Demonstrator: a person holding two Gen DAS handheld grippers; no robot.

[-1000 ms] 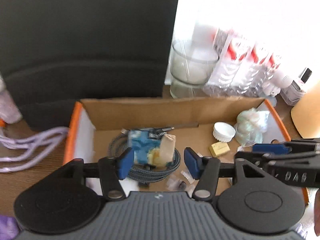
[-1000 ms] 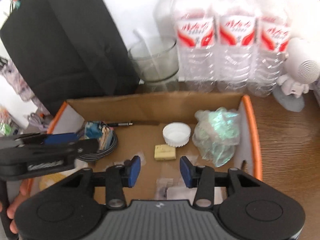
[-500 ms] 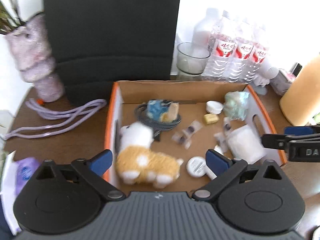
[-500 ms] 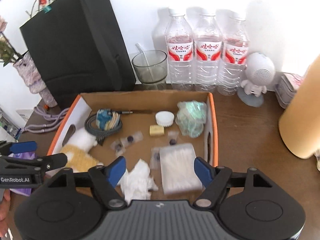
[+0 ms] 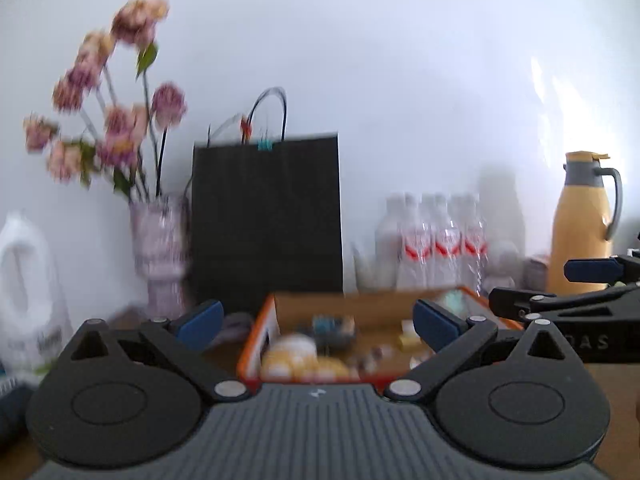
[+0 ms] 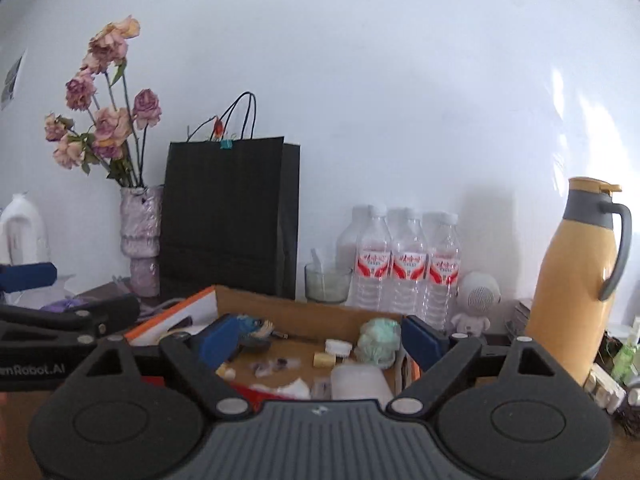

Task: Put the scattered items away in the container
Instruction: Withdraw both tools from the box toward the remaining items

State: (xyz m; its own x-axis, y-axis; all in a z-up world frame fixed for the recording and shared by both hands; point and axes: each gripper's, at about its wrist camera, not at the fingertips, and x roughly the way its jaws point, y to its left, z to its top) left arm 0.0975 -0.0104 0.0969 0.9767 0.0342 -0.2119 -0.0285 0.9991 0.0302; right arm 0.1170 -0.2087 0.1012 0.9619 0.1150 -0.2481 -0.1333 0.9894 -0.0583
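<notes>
The orange-rimmed cardboard box [image 5: 256, 344] [image 6: 304, 314] sits on the wooden table, seen low and from the front. Inside lie a yellow plush toy [image 5: 296, 356], a coiled cable with a blue packet [image 6: 252, 328], a white cap [image 6: 338, 346], a yellow block [image 6: 323, 359], a green plastic bundle [image 6: 378, 340], a clear cotton-swab box [image 6: 360, 380] and crumpled tissue [image 6: 292, 388]. My left gripper [image 5: 318, 322] is open and empty, pulled back in front of the box. My right gripper [image 6: 320, 338] is open and empty, also in front of the box.
Behind the box stand a black paper bag [image 6: 228, 220], a vase of dried flowers [image 6: 140, 240], a glass cup [image 6: 326, 282], three water bottles [image 6: 406, 264], a small white figure [image 6: 476, 304] and a yellow thermos [image 6: 576, 280]. A white jug [image 5: 24, 288] stands far left.
Both grippers have opened wide, lifted out of the box and drawn back and tilted up, so the views now look level across the table. The plush toy lies in the box.
</notes>
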